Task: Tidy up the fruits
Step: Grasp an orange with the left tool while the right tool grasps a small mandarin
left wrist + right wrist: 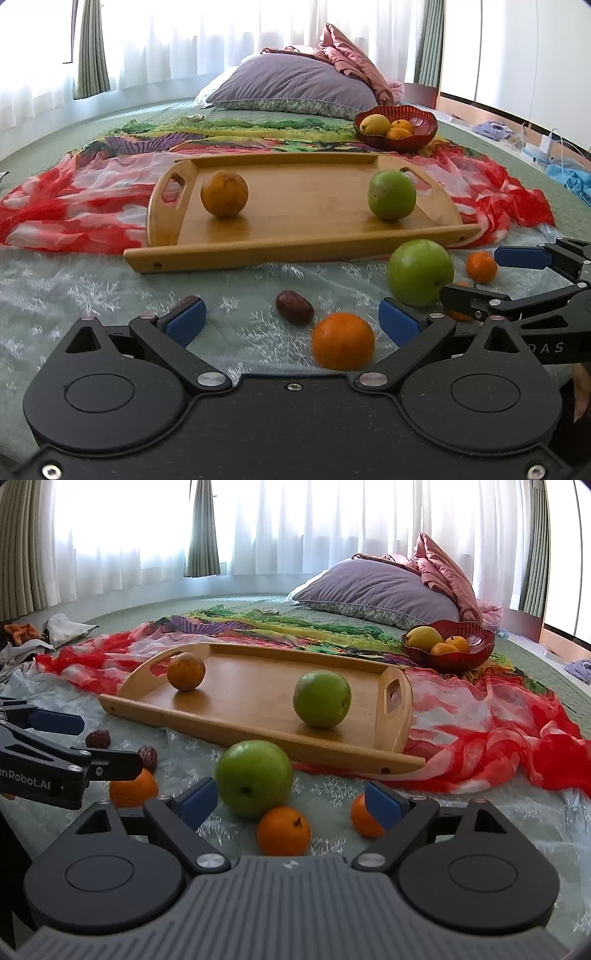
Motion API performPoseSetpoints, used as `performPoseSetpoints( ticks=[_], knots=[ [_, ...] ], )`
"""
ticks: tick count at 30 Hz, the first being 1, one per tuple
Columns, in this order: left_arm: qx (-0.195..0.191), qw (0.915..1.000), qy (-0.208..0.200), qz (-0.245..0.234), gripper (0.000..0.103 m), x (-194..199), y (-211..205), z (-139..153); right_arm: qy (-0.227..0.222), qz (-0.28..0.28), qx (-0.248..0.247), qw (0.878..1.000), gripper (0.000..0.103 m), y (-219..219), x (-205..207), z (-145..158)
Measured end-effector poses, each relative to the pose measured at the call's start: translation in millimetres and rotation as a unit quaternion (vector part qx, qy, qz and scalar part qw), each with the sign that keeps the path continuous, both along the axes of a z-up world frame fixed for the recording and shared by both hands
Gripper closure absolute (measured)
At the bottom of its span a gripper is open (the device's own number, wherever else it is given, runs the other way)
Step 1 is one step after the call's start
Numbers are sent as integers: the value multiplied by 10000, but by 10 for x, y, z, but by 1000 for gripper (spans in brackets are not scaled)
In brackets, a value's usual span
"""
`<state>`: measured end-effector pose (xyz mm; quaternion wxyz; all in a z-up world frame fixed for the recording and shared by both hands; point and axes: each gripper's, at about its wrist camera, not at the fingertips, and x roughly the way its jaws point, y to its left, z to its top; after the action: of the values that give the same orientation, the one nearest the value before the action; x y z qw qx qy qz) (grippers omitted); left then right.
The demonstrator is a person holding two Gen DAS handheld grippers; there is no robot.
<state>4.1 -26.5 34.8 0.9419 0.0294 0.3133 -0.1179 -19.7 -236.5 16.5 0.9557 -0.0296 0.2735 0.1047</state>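
My left gripper (291, 319) jaws wide open, holding nothing; orange (342, 340) + a date (294, 307) sit btwn fingers on the bedspread. My right gripper (291, 802) also wide open, empty; small orange (283, 830) btwn fingers, green apple (253, 778) just beyond. Further: wooden tray (258, 734) w/ 2nd apple (322, 698) + dull orange fruit (185, 672), well apart. Far: red bowl (480, 646) w/ yellow fruit.

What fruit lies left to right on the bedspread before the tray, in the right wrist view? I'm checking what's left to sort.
Dark date → second date → orange → green apple → orange → orange.
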Motion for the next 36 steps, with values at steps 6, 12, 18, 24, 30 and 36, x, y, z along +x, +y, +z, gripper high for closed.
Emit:
performPoseSetpoints(
  ticks=[6, 12, 18, 24, 30, 36],
  knots=[
    [61, 9998, -103, 129, 3, -81, -67, -85, -30, 37, -28, 10000, 9, 14, -82, -96],
    [-69, 9998, -196, -2, 6, -135, -98, -81, -59, 60, 29, 10000, 18, 15, -147, -144],
    [-107, 9998, -125, -101, 26, -164, -155, -100, -17, 72, 67, 10000, 29, 16, -168, -161],
    [-174, 9997, 91, -117, 44, -143, -172, -157, 24, 28, 81, 10000, 38, 42, -160, -187],
    [-185, 9996, 158, -172, 54, -138, -198, -182, 58, -35, 65, 10000, 44, 50, -142, -205],
    [-179, 9995, 207, -172, 66, -122, -233, -205, 119, -168, 107, 9997, 56, 32, -113, -217]
  ],
)
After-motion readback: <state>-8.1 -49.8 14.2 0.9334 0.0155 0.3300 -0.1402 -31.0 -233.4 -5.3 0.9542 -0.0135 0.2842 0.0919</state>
